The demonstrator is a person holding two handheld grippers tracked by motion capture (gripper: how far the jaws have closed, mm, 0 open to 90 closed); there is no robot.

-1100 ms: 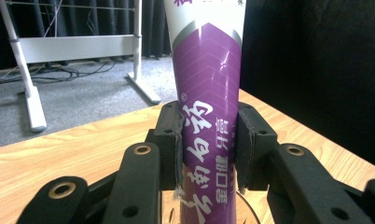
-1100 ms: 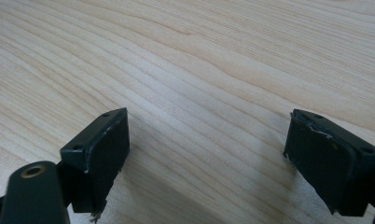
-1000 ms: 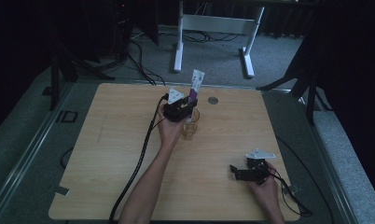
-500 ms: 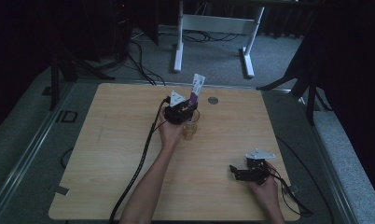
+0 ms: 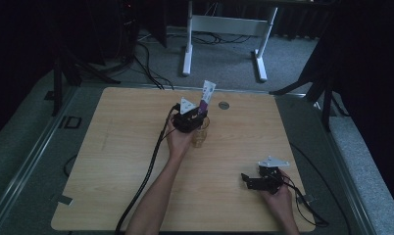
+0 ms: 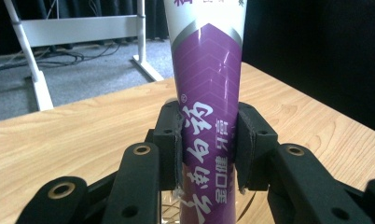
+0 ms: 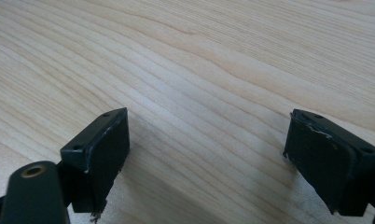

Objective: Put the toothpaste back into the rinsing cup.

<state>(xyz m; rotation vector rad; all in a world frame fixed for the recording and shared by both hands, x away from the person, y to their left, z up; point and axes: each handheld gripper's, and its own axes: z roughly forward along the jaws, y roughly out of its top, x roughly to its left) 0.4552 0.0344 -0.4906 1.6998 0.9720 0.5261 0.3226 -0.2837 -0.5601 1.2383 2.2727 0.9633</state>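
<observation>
Your left gripper point(image 6: 209, 154) clamps the purple tube point(image 6: 208, 102) upright over the glass cup point(image 5: 200, 133), far centre of tabletop point(image 5: 111, 147). Lower it straight w/o tilting (cup's light). Right gripper point(image 7: 206, 158) fingers wide, idle near right.

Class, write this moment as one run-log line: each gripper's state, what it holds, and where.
left gripper: shut on purple tube, upright over glass cup | right gripper: open, holding nothing, above bare table
</observation>
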